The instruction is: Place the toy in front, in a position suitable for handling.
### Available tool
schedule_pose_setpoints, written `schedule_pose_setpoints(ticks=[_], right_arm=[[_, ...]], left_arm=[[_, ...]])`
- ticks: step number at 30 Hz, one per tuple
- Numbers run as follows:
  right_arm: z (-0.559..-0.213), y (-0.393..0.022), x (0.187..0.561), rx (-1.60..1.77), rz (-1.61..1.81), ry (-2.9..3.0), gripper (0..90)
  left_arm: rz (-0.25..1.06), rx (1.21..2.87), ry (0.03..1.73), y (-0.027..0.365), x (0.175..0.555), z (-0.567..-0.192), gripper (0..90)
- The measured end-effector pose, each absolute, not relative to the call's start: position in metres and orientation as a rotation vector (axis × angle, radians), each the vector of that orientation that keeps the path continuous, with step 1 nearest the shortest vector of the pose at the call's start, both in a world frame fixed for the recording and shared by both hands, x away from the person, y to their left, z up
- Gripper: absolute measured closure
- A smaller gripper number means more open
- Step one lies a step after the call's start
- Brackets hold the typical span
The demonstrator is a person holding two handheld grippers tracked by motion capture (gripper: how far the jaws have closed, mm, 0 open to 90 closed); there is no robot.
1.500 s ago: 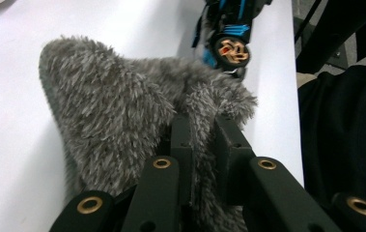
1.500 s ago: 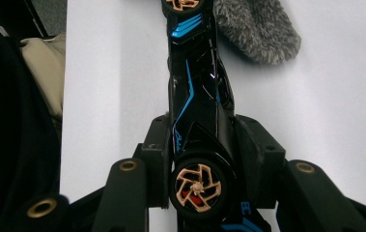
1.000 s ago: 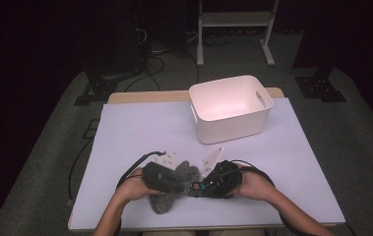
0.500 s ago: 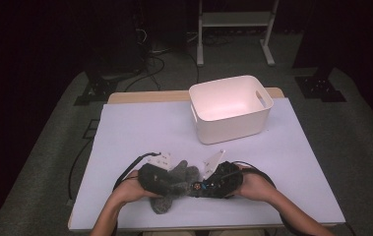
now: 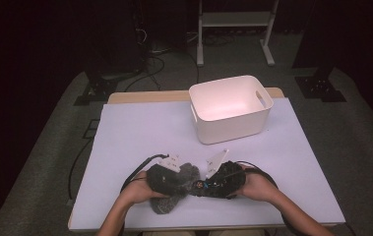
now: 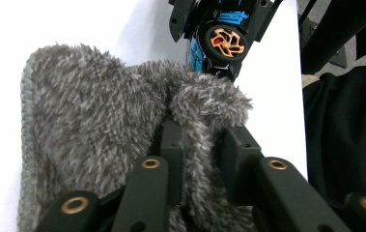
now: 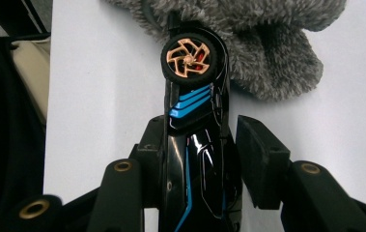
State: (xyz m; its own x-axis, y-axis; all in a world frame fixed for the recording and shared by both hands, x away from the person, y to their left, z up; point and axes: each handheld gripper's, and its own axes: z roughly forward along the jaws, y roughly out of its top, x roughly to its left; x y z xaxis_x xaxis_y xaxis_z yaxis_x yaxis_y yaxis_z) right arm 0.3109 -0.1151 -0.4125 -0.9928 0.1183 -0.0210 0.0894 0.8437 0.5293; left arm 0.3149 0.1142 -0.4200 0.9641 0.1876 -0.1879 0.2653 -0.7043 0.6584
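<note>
Down at the near edge of the counter (image 5: pixel 139 128), the left tongs (image 6: pixel 197 145) have just been closing and pinch a fold of the fuzzy grey cloth (image 6: pixel 89 125), whose bottom is cut off. Beside it, the right tongs (image 7: pixel 197 145) are clamped on a black toy car (image 7: pixel 195 140), its back end hidden.

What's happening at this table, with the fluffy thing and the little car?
A person sits at a table with a hand-held gripper in each hand. The left gripper has just been closing its fingers on a fold of a grey fluffy cloth. The right gripper holds a black toy car with blue stripes and orange wheels between its fingers. The cloth is pressed against the car's front, as if wiping it. A white bin stands apart, farther back on the table.
</note>
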Motion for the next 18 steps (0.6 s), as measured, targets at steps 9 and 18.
schedule_pose_setpoints(ticks=[9,18], right_arm=[[-0.410,-0.117,0.314,0.219,0.959,2.948,56.7],[-0.401,-0.112,0.319,0.254,1.178,2.897,56.5]], left_arm=[[-0.092,2.372,0.295,0.118,0.316,-0.398,78.3],[-0.021,2.374,0.247,0.123,0.317,-0.353,79.0]])
